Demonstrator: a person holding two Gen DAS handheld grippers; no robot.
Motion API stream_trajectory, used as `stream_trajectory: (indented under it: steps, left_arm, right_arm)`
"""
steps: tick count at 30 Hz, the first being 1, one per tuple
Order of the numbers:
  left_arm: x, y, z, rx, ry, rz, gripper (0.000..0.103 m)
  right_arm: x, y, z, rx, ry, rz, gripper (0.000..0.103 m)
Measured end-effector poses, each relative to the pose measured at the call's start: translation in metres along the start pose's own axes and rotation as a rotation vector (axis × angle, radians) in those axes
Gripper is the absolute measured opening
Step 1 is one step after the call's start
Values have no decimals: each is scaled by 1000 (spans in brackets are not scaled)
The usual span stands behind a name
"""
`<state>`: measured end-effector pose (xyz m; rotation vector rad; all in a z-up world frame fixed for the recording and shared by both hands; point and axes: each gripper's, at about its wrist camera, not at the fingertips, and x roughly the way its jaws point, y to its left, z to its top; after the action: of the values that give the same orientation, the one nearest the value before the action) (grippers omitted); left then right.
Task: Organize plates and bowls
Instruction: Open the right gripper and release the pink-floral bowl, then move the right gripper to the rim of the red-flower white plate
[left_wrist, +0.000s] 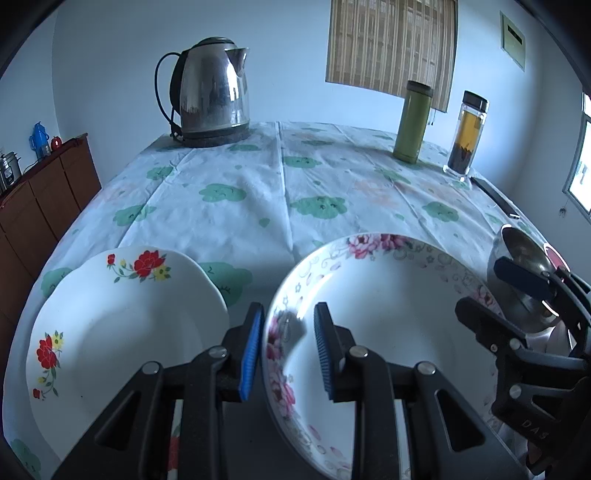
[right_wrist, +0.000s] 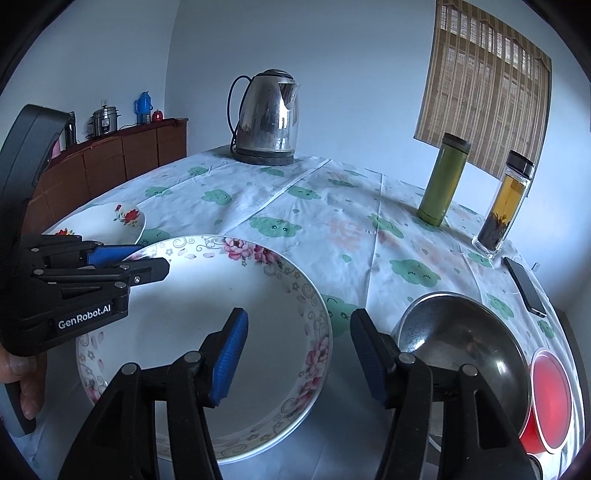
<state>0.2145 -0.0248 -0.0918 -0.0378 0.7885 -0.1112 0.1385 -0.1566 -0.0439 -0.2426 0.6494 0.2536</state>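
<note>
A white plate with pink flowers (left_wrist: 388, 314) lies on the tablecloth in front of me. My left gripper (left_wrist: 288, 347) is shut on its left rim, one pad outside and one inside. In the right wrist view that gripper (right_wrist: 147, 260) clamps the plate (right_wrist: 221, 295) from the left. My right gripper (right_wrist: 299, 354) is open, and the plate's right rim lies between its pads without touching them. A second plate with red flowers (left_wrist: 122, 325) lies to the left. A steel bowl (right_wrist: 461, 339) sits just right of the right gripper, with a red bowl (right_wrist: 550, 395) beside it.
At the back of the table stand a steel kettle (left_wrist: 210, 92), a green flask (left_wrist: 412, 122) and a tea bottle (left_wrist: 465, 136). A dark phone (right_wrist: 524, 288) lies near the right edge. A brown cabinet (right_wrist: 122, 155) lines the left wall. A person's hand (right_wrist: 26, 387) holds the left gripper.
</note>
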Motion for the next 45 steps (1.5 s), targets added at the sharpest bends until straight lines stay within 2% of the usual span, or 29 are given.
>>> stream_trajectory:
  steps: [3, 13, 17, 22, 30, 33, 36, 45]
  left_arm:
    - [-1, 0, 0, -1, -5, 0, 30]
    - [-1, 0, 1, -2, -6, 4, 31]
    - [-2, 0, 1, -2, -10, 6, 39]
    - [-16, 6, 2, -28, -51, -5, 47]
    - [-35, 19, 3, -68, -112, -14, 47]
    - [-51, 32, 9, -95, -161, 9, 48]
    - [-61, 52, 12, -133, -180, 58, 56]
    - [-64, 124, 13, -220, -137, 206, 57]
  right_arm:
    - [0, 0, 0, -2, -2, 3, 60]
    - [-2, -4, 0, 20, -14, 15, 60]
    - [-2, -6, 0, 37, -16, 21, 60]
    - [-5, -10, 1, 74, -41, 49, 60]
    - [-6, -8, 4, 109, -53, 101, 60]
    - [-6, -10, 6, 152, -46, 161, 60]
    - [-7, -4, 12, 168, -32, 207, 60]
    - [-15, 39, 33, 128, -8, 336, 60]
